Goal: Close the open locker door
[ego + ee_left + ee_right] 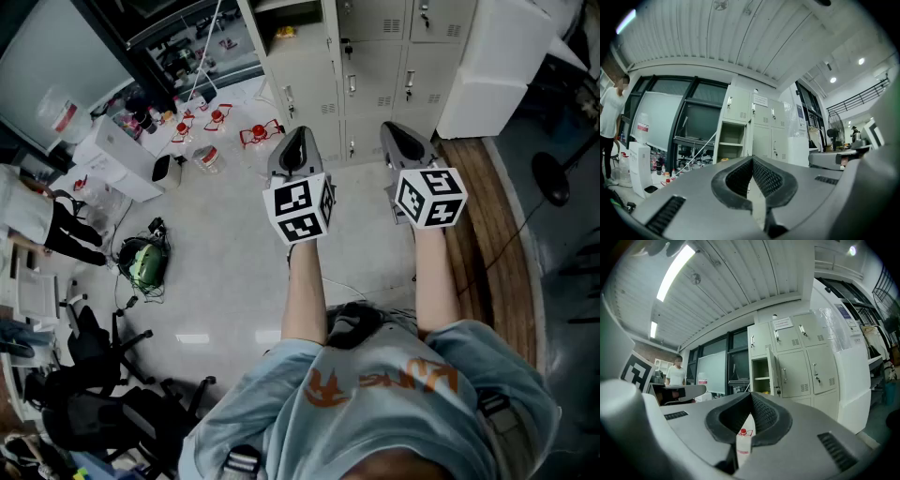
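Item: locker bank (375, 66), pale grey and several columns wide, standing at the far edge of the floor (234, 244), well apart from the person. Open compartment (761, 376): at the left end of the bank, shelf visible inside. Locker door (772, 373): seen nearly edge-on at the compartment's right side, between it and the closed doors of the next column. It appears hinged there, with its leaf standing out towards the person and its long axis upright. Left gripper (752, 164): held level, jaws closed tip to tip, nothing between them. Right gripper (751, 401): held level beside the left, jaws likewise closed and empty. The red-capped bottle (742, 439) seen through the gap behind the tips stands on the floor beyond and is not held. Relation governing the coming move: the door lies ahead of both jaws and off to the left, out of reach from here. The left gripper is the nearer of the two. Judgement: the task is not yet begun. The person needs to approach the bank, then press the leaf's outer face so that its free edge swings leftward and back against the frame.
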`<state>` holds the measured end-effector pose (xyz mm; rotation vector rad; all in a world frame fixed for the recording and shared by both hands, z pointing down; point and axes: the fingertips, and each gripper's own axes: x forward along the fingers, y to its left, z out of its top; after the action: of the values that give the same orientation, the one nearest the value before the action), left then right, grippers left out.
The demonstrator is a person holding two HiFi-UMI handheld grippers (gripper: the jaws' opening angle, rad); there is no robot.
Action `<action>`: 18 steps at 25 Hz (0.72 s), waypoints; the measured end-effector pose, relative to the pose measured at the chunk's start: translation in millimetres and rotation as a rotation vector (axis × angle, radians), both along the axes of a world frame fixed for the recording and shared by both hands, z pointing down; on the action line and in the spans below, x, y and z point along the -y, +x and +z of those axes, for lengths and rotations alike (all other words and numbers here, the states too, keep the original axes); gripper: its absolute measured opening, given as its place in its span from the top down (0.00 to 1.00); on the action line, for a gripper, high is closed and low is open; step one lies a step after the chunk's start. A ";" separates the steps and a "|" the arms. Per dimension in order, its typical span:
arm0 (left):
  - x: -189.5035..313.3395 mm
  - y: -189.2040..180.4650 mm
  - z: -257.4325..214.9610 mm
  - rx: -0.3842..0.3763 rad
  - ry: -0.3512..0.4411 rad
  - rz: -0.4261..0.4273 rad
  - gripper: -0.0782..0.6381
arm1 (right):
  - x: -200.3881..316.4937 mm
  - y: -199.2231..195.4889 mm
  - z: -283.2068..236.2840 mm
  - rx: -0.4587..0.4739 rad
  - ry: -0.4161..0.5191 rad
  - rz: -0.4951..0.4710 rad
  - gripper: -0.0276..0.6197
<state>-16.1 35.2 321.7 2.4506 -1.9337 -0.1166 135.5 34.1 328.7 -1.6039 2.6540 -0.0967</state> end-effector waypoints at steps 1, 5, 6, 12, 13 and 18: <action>1.5 -1.1 1.7 0.005 -0.001 0.005 0.87 | 2.2 -1.5 1.7 0.007 -0.001 0.009 0.96; 7.5 -8.1 8.1 0.005 -0.006 0.013 0.87 | 11.2 -6.5 10.4 -0.041 -0.009 0.073 0.96; 9.4 -9.8 9.1 0.000 -0.007 0.011 0.87 | 13.2 -7.8 12.2 -0.063 -0.011 0.081 0.96; 20.7 -5.8 9.2 -0.023 -0.009 0.027 0.87 | 18.1 -0.9 9.7 -0.061 -0.015 0.079 0.96; 21.9 -2.6 9.3 -0.022 -0.010 0.034 0.87 | 18.9 2.2 9.2 -0.057 -0.015 0.082 0.96; 24.9 5.9 5.0 -0.005 -0.002 0.052 0.87 | 21.8 7.0 5.4 -0.026 -0.008 0.078 0.96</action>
<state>-10.3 10.4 326.7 2.4944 -1.8657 -0.1198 142.5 12.3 334.1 -1.7198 2.6090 -0.0846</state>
